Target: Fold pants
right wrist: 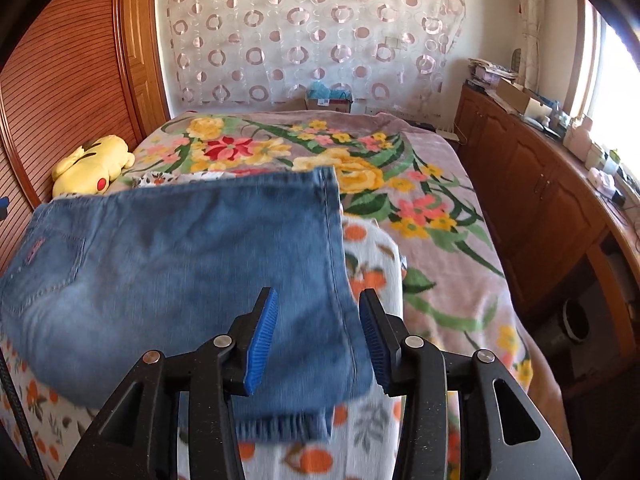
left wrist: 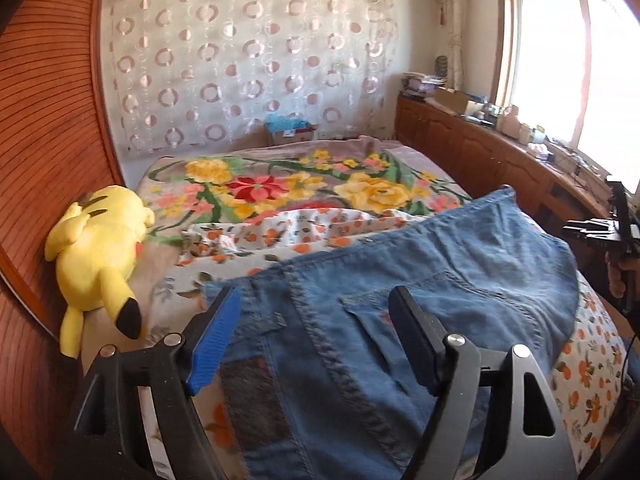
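Where jeans [right wrist: 168, 264] end, blanket [right wrist: 432, 184] spreads.

The pants [right wrist: 168, 264] smear with motion blur just ahead of the right gripper [right wrist: 318, 340], their lower hem running behind its frame. Ahead of the left gripper [left wrist: 316, 336], the waistband end drops past the bottom edge. Far right of it, only part of the other gripper shows, cut by the frame.

no readable text or labels
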The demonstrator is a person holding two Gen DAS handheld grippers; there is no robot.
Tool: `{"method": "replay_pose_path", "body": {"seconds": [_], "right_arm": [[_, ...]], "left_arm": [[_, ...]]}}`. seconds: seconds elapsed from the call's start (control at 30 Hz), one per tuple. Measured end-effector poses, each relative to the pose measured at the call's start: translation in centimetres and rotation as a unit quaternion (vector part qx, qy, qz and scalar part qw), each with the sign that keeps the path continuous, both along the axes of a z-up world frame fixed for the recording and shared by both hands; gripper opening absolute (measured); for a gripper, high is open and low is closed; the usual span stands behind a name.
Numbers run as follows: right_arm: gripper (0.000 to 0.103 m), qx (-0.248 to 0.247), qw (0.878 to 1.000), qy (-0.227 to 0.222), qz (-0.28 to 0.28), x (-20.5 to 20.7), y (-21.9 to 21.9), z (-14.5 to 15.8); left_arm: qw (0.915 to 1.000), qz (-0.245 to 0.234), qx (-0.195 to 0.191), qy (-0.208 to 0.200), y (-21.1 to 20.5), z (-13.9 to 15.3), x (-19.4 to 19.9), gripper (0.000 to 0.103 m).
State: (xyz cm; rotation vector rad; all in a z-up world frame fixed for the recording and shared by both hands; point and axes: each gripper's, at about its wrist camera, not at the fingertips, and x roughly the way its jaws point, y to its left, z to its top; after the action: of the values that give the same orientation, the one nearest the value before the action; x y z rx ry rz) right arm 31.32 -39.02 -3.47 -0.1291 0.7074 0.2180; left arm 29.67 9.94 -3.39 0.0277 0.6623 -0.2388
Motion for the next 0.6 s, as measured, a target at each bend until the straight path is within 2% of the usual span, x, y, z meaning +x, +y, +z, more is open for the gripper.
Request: {"method": "replay_pose_path", "body": {"seconds": [0.23,0.4,0.6], "right_arm": [[0.044,0.022,1.000,-0.005,-0.005,-5.3,-0.2,0.1],[0.044,0.045,0.999,-0.020,0.010,-8.2,1.6,0.2],[0.044,0.048,0.998,-0.034,0.032,-11.6,3.8,-0.6]], "left_arm": [[0.9993,-0.037,0.002,-0.002,-4.0,-0.4,-3.4,0.077],[0.9983,-0.056,0.011,0.007,-6.8,-1.5,-5.5,0.077],[0.9971,-0.074,0.008,0.014,-8.9,-1.9,-7.9,0.077]]}}
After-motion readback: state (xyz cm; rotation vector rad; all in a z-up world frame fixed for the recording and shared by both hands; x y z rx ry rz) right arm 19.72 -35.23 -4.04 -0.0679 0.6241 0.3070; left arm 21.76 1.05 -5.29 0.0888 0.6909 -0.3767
